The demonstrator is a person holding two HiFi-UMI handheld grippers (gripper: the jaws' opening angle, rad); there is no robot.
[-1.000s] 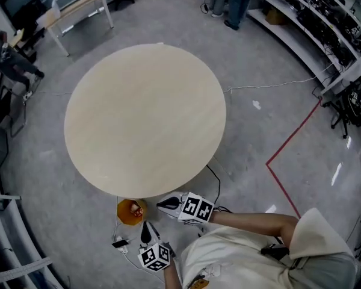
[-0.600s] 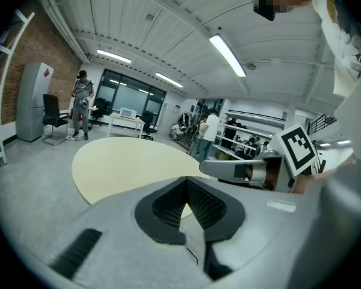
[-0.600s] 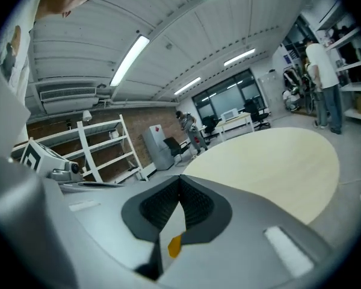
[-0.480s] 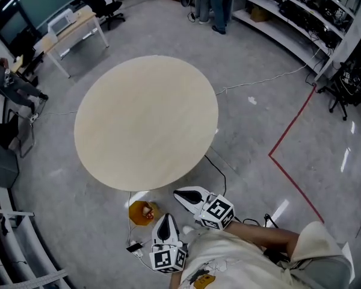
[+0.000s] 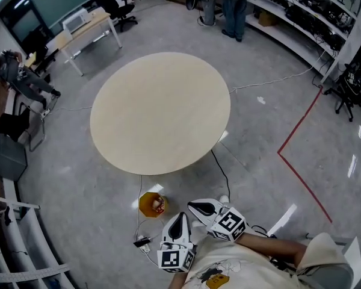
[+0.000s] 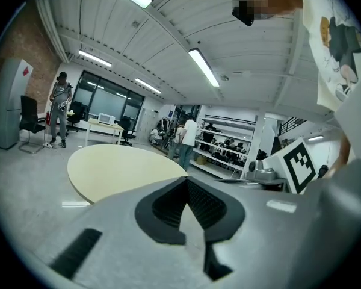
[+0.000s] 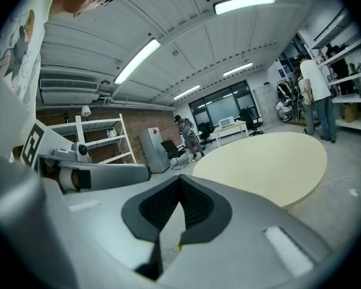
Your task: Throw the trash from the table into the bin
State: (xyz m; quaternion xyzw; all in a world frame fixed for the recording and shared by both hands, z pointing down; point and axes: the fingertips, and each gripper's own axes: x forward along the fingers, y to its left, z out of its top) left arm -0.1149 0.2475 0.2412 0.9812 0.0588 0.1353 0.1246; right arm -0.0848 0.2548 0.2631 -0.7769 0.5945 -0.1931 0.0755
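Left gripper: my fingers closed, nothing between them, tucked near my body.
Right gripper: fingers closed too, empty, just beside the left.
Small orange bin: on the floor by my fingertips, red trash inside.
Round pale wooden surface: bare; the job looks done.

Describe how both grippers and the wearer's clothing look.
The left gripper and right gripper match: pale grey shells, black ribbed pads, and a white cube with black square markers on each. The person wears a cream shirt with a cartoon print.
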